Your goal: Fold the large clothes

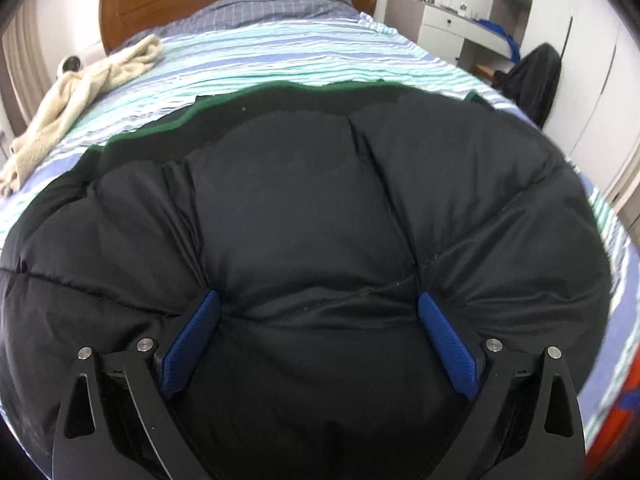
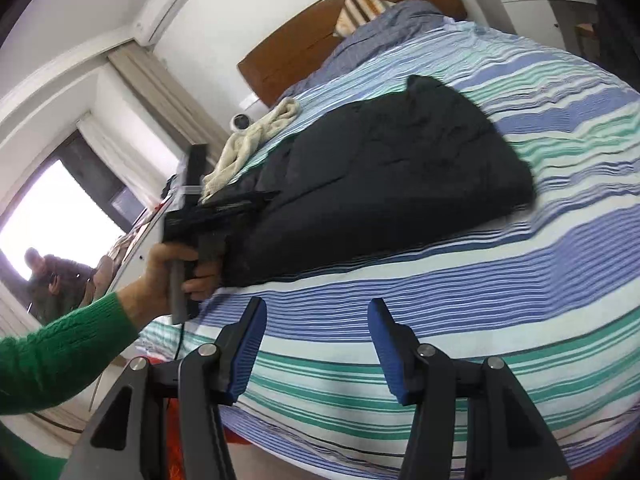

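Note:
A black puffer jacket (image 1: pixel 300 220) with a green lining edge lies folded on the striped bed sheet (image 1: pixel 280 60). My left gripper (image 1: pixel 319 298) points down into the jacket's near end. Its jaws are wide and still opening, and a bulge of padding sits between the blue pads (image 1: pixel 192 344). In the right wrist view the jacket (image 2: pixel 380 184) stretches across the bed, and a hand (image 2: pixel 176 276) in a green sleeve holds the left gripper at its left end. My right gripper (image 2: pixel 317 305) hovers open over the bare sheet (image 2: pixel 480 320) in front of the jacket, with nothing between its fingers.
A cream fleece garment (image 1: pixel 80 88) lies at the bed's left side, near the wooden headboard (image 1: pixel 180 0) and a striped pillow (image 2: pixel 360 12). A white cabinet (image 1: pixel 452 20) and a dark garment on a chair (image 1: pixel 536 76) stand to the right. A person (image 2: pixel 52 276) stands by the window.

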{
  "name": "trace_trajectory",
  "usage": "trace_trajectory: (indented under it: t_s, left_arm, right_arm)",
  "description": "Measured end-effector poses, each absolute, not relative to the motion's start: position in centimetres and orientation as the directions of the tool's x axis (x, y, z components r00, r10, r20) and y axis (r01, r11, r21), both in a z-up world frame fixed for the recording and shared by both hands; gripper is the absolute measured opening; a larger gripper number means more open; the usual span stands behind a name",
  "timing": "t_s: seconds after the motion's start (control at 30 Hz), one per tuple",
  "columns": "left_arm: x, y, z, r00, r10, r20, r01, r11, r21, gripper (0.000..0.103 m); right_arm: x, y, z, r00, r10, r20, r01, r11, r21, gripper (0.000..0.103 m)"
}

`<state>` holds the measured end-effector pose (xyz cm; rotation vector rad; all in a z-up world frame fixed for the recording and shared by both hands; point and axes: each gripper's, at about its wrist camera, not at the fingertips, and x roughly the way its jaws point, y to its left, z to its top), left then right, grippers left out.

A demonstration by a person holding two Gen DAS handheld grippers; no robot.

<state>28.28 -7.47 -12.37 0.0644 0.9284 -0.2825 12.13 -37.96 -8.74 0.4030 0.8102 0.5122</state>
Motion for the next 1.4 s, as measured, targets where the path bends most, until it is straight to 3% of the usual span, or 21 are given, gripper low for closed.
trace_trajectory:
  t_s: [0.4,0.77,0.9,1.4]
  left_arm:
    - [24.0,-7.1,-9.7,0.598,-0.273,-0.754,0.286,0.951,-0.117,0.095]
    - [24.9,-8.2,-11.9,0.590,-0.222,-0.776,0.292,0.955,-0.051,0.098]
    - [23.1,-8.2,-10.4,0.591,-0.231,-0.773,0.288,0.955,-0.066,0.092]
    - [22.2,-8.4,-12.1,0.603,-0.210,-0.770,0.290,0.957,-0.034,0.096]
  right_arm:
    - [10.7,-37.8,-9.4,0.577,0.547,-0.606,-0.272,0.829,0.489,0.054]
    - [11.4,-36.0,-9.8,0.545,0.559,-0.626,-0.318,0.828,0.462,0.054]
    - [11.1,-36.6,-9.9,0.555,0.554,-0.621,-0.302,0.830,0.470,0.054]
    - [11.0,-36.2,-10.2,0.549,0.548,-0.631,-0.292,0.833,0.470,0.054]
